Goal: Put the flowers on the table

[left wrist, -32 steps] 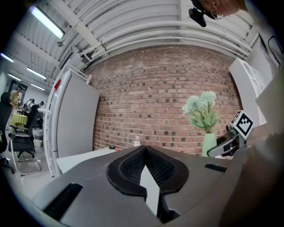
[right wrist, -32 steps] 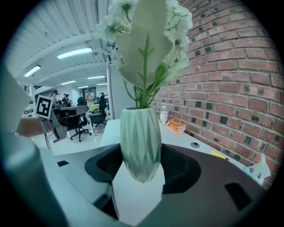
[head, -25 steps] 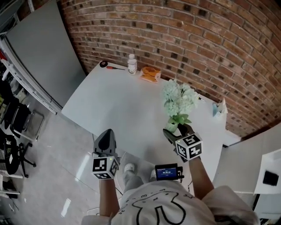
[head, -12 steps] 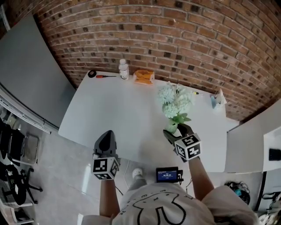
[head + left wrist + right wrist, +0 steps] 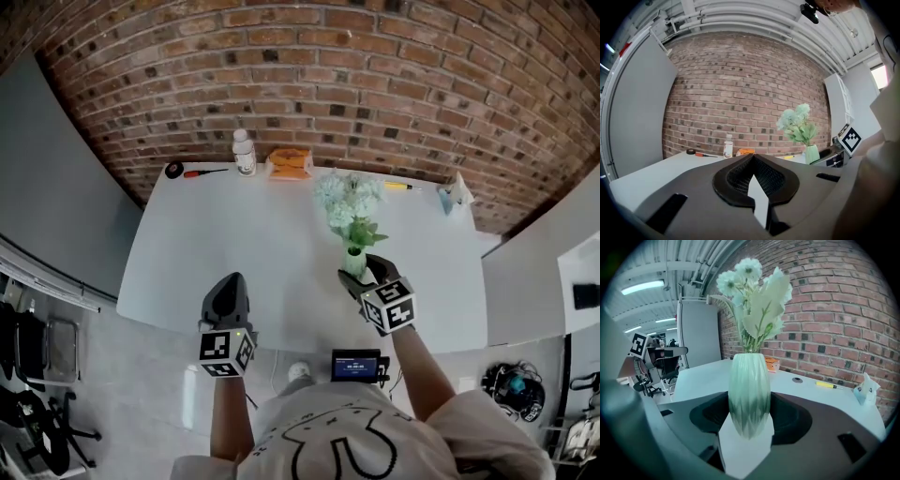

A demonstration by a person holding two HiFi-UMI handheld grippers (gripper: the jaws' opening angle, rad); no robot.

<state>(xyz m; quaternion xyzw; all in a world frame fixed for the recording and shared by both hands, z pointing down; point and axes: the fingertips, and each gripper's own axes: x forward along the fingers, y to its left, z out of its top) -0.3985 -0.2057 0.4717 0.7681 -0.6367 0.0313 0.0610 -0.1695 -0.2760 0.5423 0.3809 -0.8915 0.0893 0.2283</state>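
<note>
A pale green ribbed vase (image 5: 749, 392) with pale green-white flowers (image 5: 345, 200) stands upright between the jaws of my right gripper (image 5: 360, 273), which is shut on its body. In the right gripper view (image 5: 749, 405) the vase fills the gap between the jaws, and the flowers (image 5: 755, 298) rise above it. The vase (image 5: 353, 262) is over the white table (image 5: 206, 234), right of its middle and near the front. I cannot tell whether its base touches the top. My left gripper (image 5: 228, 291) is over the table's front edge with its jaws together and nothing in them (image 5: 753, 158).
Along the brick wall at the table's back lie a black tape roll (image 5: 173, 170), a red screwdriver (image 5: 201, 172), a white bottle (image 5: 243, 152), an orange packet (image 5: 290, 163), a yellow screwdriver (image 5: 397, 186) and a bluish tissue pack (image 5: 454, 195). A grey panel (image 5: 47, 178) stands left.
The view has swung to face the table squarely. The right gripper has carried the vase from the table's front right edge further in over the top. The left gripper has kept its place.
</note>
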